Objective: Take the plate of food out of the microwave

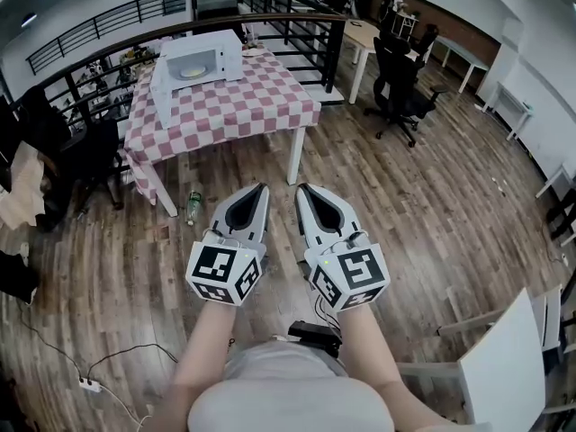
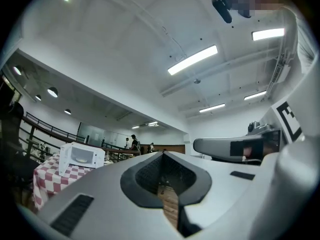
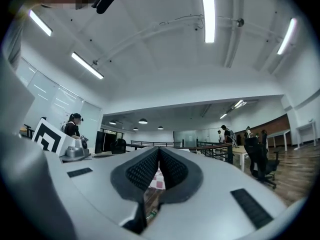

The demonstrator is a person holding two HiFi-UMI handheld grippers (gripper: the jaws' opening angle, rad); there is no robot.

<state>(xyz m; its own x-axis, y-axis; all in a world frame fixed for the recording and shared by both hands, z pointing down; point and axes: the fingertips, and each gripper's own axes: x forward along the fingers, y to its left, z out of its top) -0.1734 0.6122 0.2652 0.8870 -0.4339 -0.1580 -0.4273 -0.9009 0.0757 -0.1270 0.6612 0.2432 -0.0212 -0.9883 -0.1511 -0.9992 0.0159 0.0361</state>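
A white microwave (image 1: pixel 200 59) stands with its door swung open on a table with a red-and-white checked cloth (image 1: pixel 236 106), far ahead of me. Inside it lies a plate of food (image 1: pixel 192 71). The left gripper view shows the same microwave (image 2: pixel 80 156) small at the left. My left gripper (image 1: pixel 262 188) and right gripper (image 1: pixel 301 189) hang side by side over the wooden floor, well short of the table. Both are shut with their tips together and nothing between them.
A green bottle (image 1: pixel 193 206) lies on the floor by the table leg. Black office chairs (image 1: pixel 403 84) stand at the right, a dark chair (image 1: pixel 90 156) at the table's left. A railing (image 1: pixel 270 16) runs behind the table. A white board (image 1: pixel 504 358) leans at the near right.
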